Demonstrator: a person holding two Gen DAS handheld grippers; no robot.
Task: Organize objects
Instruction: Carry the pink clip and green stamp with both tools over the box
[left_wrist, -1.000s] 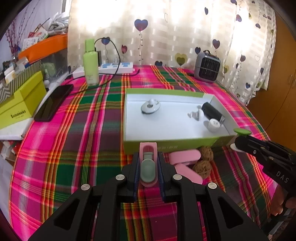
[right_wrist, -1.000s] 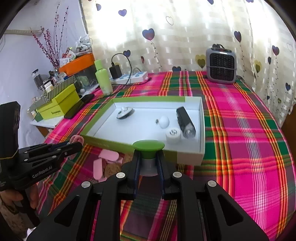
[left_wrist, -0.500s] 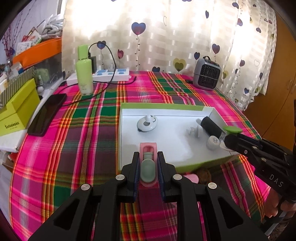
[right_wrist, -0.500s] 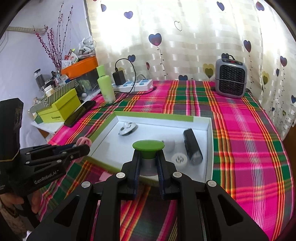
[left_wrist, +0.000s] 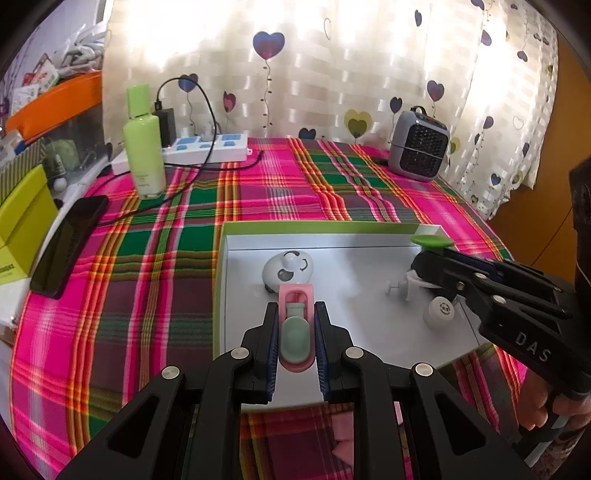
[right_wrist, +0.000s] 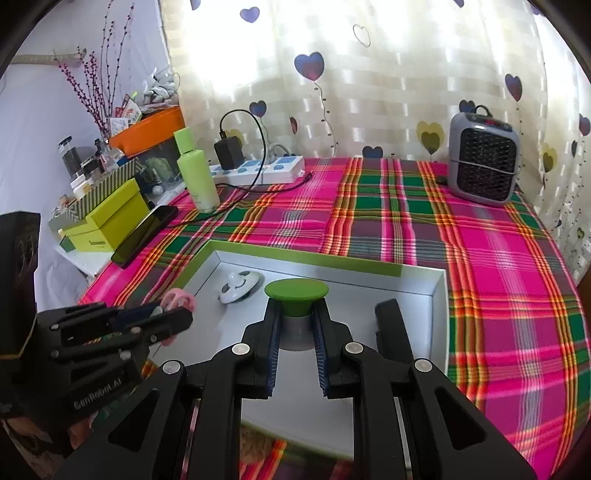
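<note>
Left tool (left_wrist: 295, 334) grips a pink clip (left_wrist: 294, 328); right tool (right_wrist: 295, 332) grips a green-capped piece (right_wrist: 296, 295). Both hang over the box (left_wrist: 325, 226), which holds several items. Perhaps more pink pieces (left_wrist: 343, 435) wait outside.

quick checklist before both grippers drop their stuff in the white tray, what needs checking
1. Left gripper grip on the pink and green clip: ok, pads press both its sides.
2. Right gripper grip on the green-capped piece: ok, clamped below the cap.
3. Both loads over the white tray: ok, each hangs inside its rim.
4. Bare floor under the clip: ok, though the panda-faced gadget lies just ahead.
5. Bare floor under the green-capped piece: cannot tell, the gripper hides it; the black cylinder is close on its right.
6. Space between the two grippers: ok, apart in both views.
</note>
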